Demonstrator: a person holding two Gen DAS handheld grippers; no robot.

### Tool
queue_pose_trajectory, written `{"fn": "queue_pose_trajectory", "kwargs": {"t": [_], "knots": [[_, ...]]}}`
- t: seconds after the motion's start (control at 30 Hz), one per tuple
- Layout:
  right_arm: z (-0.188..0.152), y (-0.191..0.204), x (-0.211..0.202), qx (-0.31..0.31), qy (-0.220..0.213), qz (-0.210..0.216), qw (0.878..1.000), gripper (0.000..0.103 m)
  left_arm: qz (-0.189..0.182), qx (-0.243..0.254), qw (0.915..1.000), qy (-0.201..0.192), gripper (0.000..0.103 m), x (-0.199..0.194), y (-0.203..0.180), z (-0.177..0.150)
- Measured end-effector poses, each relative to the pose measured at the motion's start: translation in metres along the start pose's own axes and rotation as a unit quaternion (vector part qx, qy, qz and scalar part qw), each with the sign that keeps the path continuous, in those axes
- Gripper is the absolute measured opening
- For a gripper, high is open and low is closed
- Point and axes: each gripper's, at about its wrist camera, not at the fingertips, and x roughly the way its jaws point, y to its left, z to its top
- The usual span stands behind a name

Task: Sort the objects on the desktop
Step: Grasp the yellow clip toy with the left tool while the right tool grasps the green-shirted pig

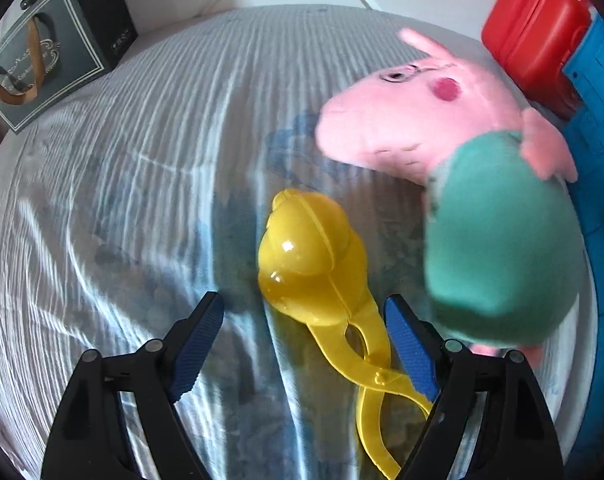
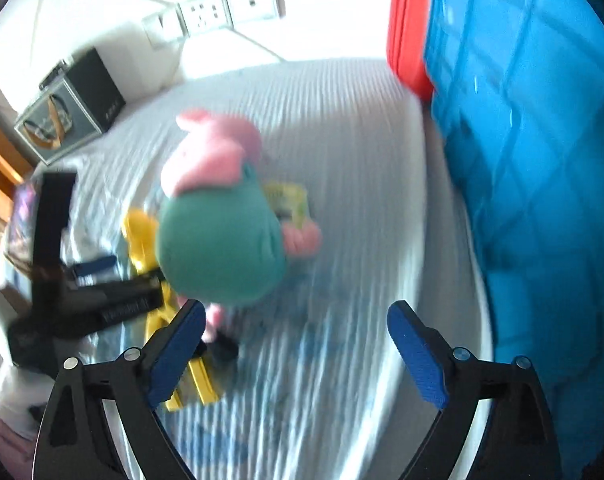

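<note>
A yellow duck-shaped clamp toy (image 1: 313, 256) lies on the striped cloth, and its handles (image 1: 371, 364) run back between the fingers of my left gripper (image 1: 303, 302). The jaws stand open around it, with the right pad close beside a handle. A pink pig plush in a green dress (image 1: 497, 240) sits just to the right, blurred. In the right wrist view the plush (image 2: 218, 240) is ahead and to the left of my right gripper (image 2: 297, 308), which is open with nothing between its fingers. My left gripper (image 2: 114, 284) shows there at the left, over the yellow toy (image 2: 142, 236).
A blue lattice basket (image 2: 521, 140) fills the right side, with a red plastic case (image 1: 537, 28) against it. A dark gift box (image 1: 50, 60) stands at the far left corner. A small yellow-green pack (image 2: 290, 200) lies behind the plush. Wall sockets (image 2: 218, 8) are beyond the table.
</note>
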Motion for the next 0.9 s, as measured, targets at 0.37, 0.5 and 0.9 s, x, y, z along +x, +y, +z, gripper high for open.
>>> {"fn": "queue_pose_trajectory", "kwargs": {"t": [0.37, 0.5, 0.9], "knots": [[0.054, 0.028, 0.021, -0.024, 0.013, -0.005, 1.0, 0.096, 0.024, 0.021, 0.9995, -0.002, 0.059, 0.002, 0.042, 0.025], [0.07, 0.05, 0.046, -0.043, 0.035, -0.011, 0.998, 0.103, 0.024, 0.001, 0.9997, -0.001, 0.059, 0.004, 0.043, 0.028], [0.085, 0.087, 0.098, -0.086, 0.083, -0.033, 0.992, 0.103, 0.015, -0.016, 0.9997, -0.002, 0.054, 0.001, 0.035, 0.032]]}}
